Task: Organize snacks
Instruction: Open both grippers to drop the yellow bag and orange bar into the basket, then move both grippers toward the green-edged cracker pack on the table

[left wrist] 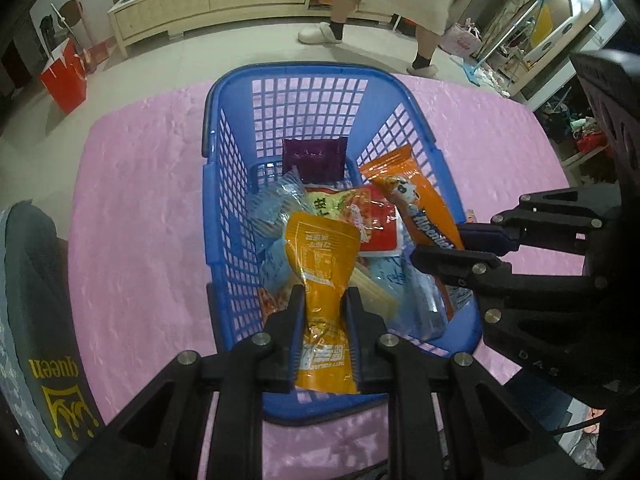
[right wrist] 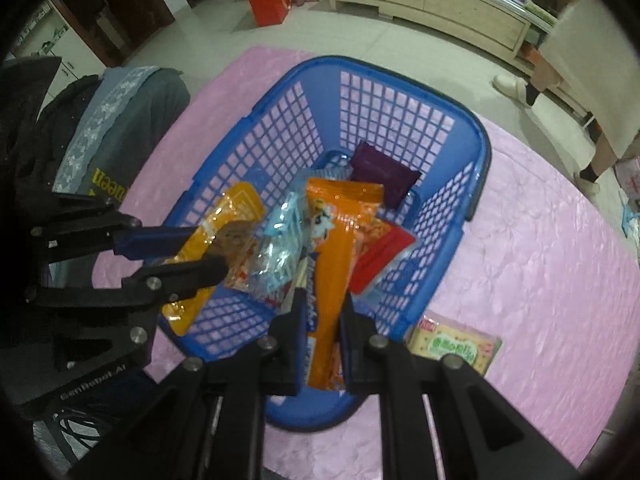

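Blue mesh basket [left wrist: 224,200] on pink-covered desk [left wrist: 132,200], bare pink margin all round basket rim. Left claw [left wrist: 323,300] pinching yellow-orange pouch [left wrist: 320,256] over basket's near end. Right claw [right wrist: 320,312] pinching long orange packet [right wrist: 340,240], partial "Alpenlie" lettering, above pile of snacks inside. Purple packet [left wrist: 314,158] upright against far wall. Green-label cracker pack [right wrist: 456,344] lying on desk just outside basket. Grey garment [left wrist: 44,320] at desk's left edge reads "queen".

Your blue basket [left wrist: 224,184] sits on the pink cloth [left wrist: 140,200], holding a purple pouch [left wrist: 314,159] at its far end, clear blue packets [left wrist: 276,208] and a red pack [left wrist: 378,228]. A yellow pouch [left wrist: 320,268] and a long orange pack [right wrist: 334,272] stand tilted above the pile. A green cracker pack [right wrist: 456,346] lies flat just outside the basket's near corner.
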Demonstrator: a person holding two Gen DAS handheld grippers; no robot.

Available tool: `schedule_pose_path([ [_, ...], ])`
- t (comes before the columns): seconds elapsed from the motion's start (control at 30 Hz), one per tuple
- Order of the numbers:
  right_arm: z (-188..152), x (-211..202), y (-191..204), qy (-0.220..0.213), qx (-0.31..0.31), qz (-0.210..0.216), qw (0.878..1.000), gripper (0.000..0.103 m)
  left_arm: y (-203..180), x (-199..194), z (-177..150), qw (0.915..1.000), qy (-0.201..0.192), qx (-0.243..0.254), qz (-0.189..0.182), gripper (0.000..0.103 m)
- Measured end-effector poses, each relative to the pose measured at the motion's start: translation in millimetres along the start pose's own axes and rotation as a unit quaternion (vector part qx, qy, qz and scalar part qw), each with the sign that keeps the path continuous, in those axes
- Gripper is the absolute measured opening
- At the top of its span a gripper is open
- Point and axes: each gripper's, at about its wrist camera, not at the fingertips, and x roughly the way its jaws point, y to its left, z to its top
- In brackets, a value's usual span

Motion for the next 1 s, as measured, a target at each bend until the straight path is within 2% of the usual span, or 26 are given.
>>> schedule_pose_path([
  [0.4, 1.8, 11.1, 3.9, 0.004, -0.024, -0.028, 0.999, 0.018, 5.7, 15.4, 3.8, 0.9999, 0.012, 0.005, -0.004, 0.021],
  [0.5, 1.0, 11.0, 3.4, 0.003, -0.023, -0.024, 0.999, 0.018, 4.0, 12.6, 2.1, 1.0, 0.003, 0.007, -0.006, 0.029],
  [0.57, -0.6, 10.3, 2.9, 0.006, -0.025, -0.029, 0.999, 0.019, 1.2, 8.2, 0.9, 0.9999, -0.003, 0.01, -0.001, 0.04],
  [0.6, -1.6, 8.8, 2.6, 0.003, -0.025, -0.034, 0.999, 0.023, 0.2, 6.0, 0.6, 0.9999, -0.005, 0.012, -0.001, 0.042],
  [0.63, -2.4, 7.2, 2.1, 0.0, -0.024, -0.04, 0.999, 0.034, -1.1, 2.8, -0.1, 0.9999, -0.008, 0.013, 0.001, 0.043],
  [0.67, -4.0, 2.4, -0.9, -0.007, -0.019, -0.049, 0.999, 0.04, -1.8, -0.1, -0.7, 0.9999, -0.009, 0.012, 0.003, 0.047],
  [0.7, -5.5, -1.8, -4.6, -0.012, -0.012, -0.049, 0.999, 0.052, -2.5, -2.3, -1.3, 0.9999, -0.008, 0.012, 0.006, 0.049],
  [0.77, -8.7, -9.6, -10.6, -0.018, -0.004, -0.028, 0.999, 0.063, -3.6, -8.4, -3.8, 0.9999, -0.007, 0.01, 0.01, 0.058],
  [0.8, -12.1, -14.6, -14.1, -0.019, -0.001, -0.033, 0.999, 0.073, -4.7, -11.0, -5.5, 0.9999, -0.008, 0.011, 0.01, 0.06],
  [0.83, -15.9, -19.8, -16.8, -0.024, 0.0, -0.037, 0.999, 0.08, -7.2, -14.9, -7.5, 0.9998, -0.01, 0.012, 0.008, 0.063],
  [0.93, -29.8, -34.8, -24.5, -0.03, -0.002, -0.041, 0.999, 0.081, -17.7, -24.2, -13.0, 0.9997, -0.016, 0.014, 0.009, 0.065],
  [1.0, -38.7, -43.5, -29.1, -0.033, -0.003, -0.041, 0.999, 0.082, -27.1, -27.9, -16.6, 0.9996, -0.019, 0.018, 0.01, 0.071],
])
